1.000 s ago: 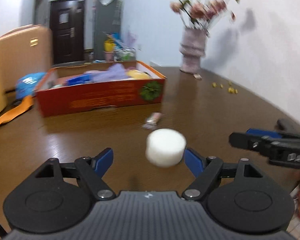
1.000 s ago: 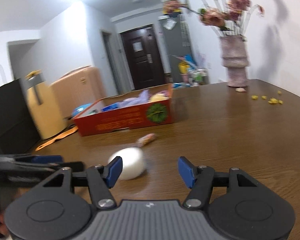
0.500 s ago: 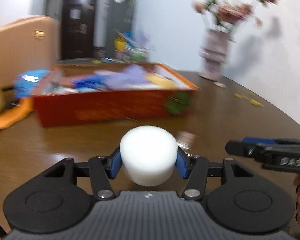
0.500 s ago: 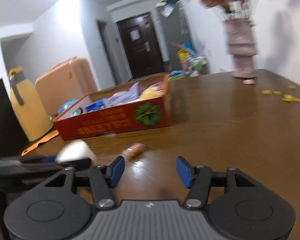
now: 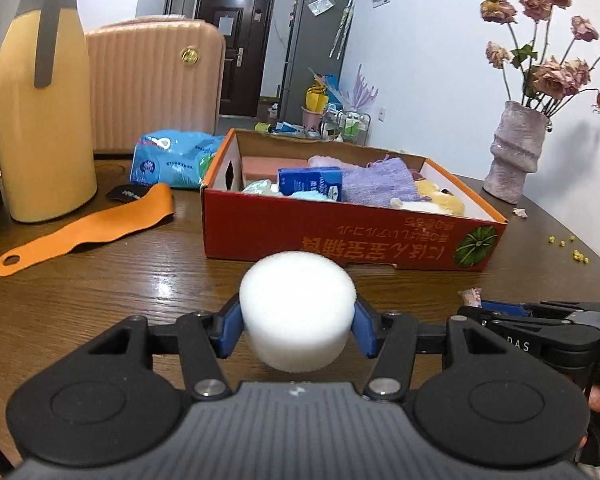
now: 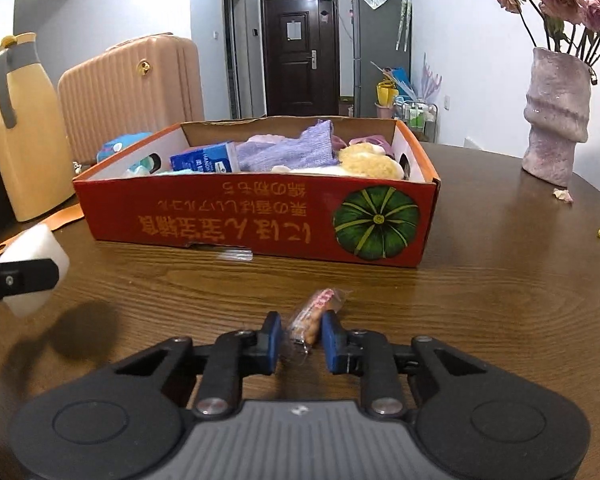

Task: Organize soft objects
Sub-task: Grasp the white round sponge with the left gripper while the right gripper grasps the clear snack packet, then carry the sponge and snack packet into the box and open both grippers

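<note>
My left gripper (image 5: 298,330) is shut on a white foam cylinder (image 5: 298,312) and holds it above the wooden table, in front of the red cardboard box (image 5: 352,240). The cylinder also shows at the left of the right wrist view (image 6: 34,264). My right gripper (image 6: 300,338) is low on the table with its blue pads closed in on a small wrapped snack (image 6: 316,314). The red box (image 6: 256,220) holds several soft things: purple cloth (image 6: 288,148), a yellow plush (image 6: 370,162), a blue tissue pack (image 6: 206,160).
A yellow jug (image 5: 40,100) and an orange strap (image 5: 88,228) lie at the left. A blue bag (image 5: 172,158) sits behind the box. A vase of dried flowers (image 5: 514,152) stands at the right, with yellow crumbs (image 5: 572,248) on the table near it.
My left gripper closed on the white foam cylinder and lifted it off the table. My right gripper moved down to the wrapped snack and closed its pads around it.
</note>
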Motion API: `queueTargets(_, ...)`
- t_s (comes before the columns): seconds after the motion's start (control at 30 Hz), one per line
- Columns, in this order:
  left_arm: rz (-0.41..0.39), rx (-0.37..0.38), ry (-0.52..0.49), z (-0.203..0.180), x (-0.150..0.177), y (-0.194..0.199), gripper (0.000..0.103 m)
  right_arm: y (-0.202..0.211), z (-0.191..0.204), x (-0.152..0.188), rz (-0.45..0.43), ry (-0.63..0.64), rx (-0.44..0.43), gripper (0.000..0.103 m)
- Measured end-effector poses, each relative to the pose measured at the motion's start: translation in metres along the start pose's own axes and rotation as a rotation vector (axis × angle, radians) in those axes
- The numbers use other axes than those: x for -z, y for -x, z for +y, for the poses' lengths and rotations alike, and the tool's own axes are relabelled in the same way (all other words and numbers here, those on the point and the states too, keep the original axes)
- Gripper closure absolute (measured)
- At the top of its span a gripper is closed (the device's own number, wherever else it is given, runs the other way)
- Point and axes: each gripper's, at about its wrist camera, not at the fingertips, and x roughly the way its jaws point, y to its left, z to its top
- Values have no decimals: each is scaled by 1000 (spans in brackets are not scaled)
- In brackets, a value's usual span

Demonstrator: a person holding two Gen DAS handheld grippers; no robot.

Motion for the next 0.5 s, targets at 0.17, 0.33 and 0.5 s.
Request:
queueTargets(0.17, 9, 68, -28, -15, 11, 32, 47, 54, 3, 7, -62, -4, -80, 81)
queueTargets(0.33, 46, 118, -44, -34, 38, 64, 47, 114, 5, 36, -79, -14, -137, 81)
queueTargets(0.5, 40, 129, -63, -48, 45, 86, 47, 161, 5, 51, -120, -21, -161, 81)
